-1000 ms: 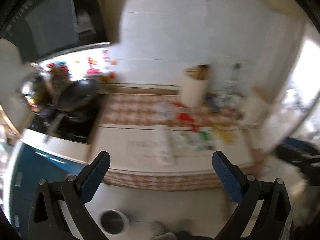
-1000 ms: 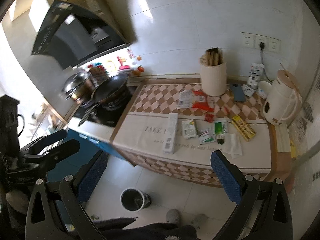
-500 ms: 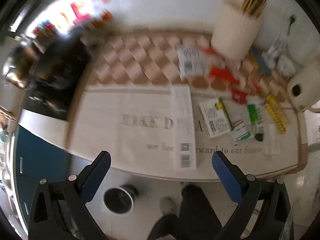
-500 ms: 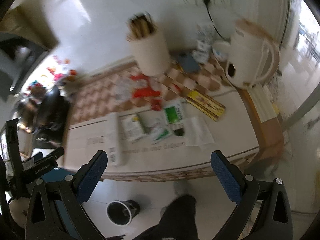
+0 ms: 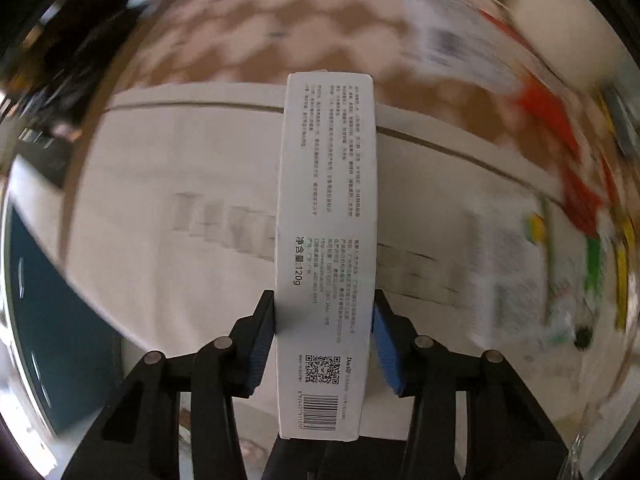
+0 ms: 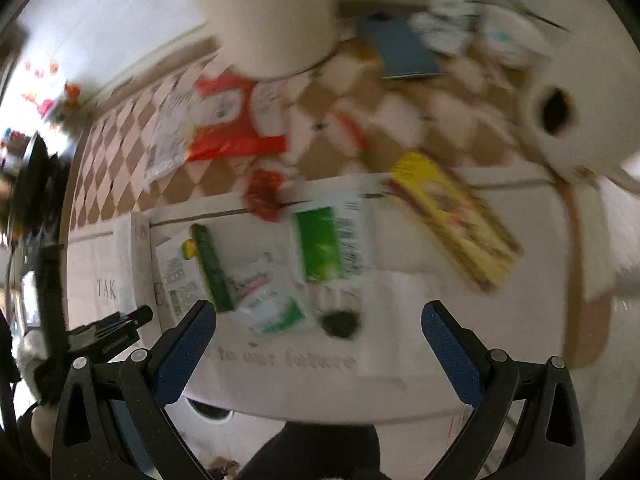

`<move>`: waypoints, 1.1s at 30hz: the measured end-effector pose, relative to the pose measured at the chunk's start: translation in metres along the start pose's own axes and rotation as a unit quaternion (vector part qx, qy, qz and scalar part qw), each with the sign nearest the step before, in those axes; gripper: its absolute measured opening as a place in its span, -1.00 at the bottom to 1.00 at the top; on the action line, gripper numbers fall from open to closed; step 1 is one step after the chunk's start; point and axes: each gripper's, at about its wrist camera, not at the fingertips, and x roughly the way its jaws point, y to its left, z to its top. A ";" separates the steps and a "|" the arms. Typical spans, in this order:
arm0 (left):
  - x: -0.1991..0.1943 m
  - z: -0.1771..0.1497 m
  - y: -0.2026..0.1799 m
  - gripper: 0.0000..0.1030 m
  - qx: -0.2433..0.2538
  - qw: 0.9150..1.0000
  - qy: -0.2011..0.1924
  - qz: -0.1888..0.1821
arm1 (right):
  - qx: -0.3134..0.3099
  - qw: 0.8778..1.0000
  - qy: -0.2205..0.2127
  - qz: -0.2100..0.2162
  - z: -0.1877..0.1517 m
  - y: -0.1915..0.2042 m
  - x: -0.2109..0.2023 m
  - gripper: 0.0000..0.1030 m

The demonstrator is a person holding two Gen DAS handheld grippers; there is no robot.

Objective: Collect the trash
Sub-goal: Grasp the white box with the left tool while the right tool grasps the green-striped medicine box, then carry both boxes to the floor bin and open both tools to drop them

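Landmark: the long white carton (image 5: pixel 326 248) lying on the printed cloth (image 5: pixel 192 184).

Left gripper (image 5: pixel 323 336): jaws closing, pads at both long sides of the carton's near end and apparently touching it. Carton not lifted yet.

Right of the carton: a green-edged packet (image 6: pixel 200 268), a green and white sachet (image 6: pixel 332 240), a red wrapper (image 6: pixel 262 194), a yellow box (image 6: pixel 452 220) farthest right; all still on the counter.

Right gripper (image 6: pixel 318 350): jaws spread wide and empty, above the sachets.

Judgement: task barely begun; first piece being gripped, nothing binned, all other litter remains.
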 end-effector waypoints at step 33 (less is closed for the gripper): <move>-0.136 -0.183 0.220 -0.19 -0.211 0.966 -0.139 0.049 | -0.284 0.958 -0.025 0.018 -0.040 0.275 0.048 0.32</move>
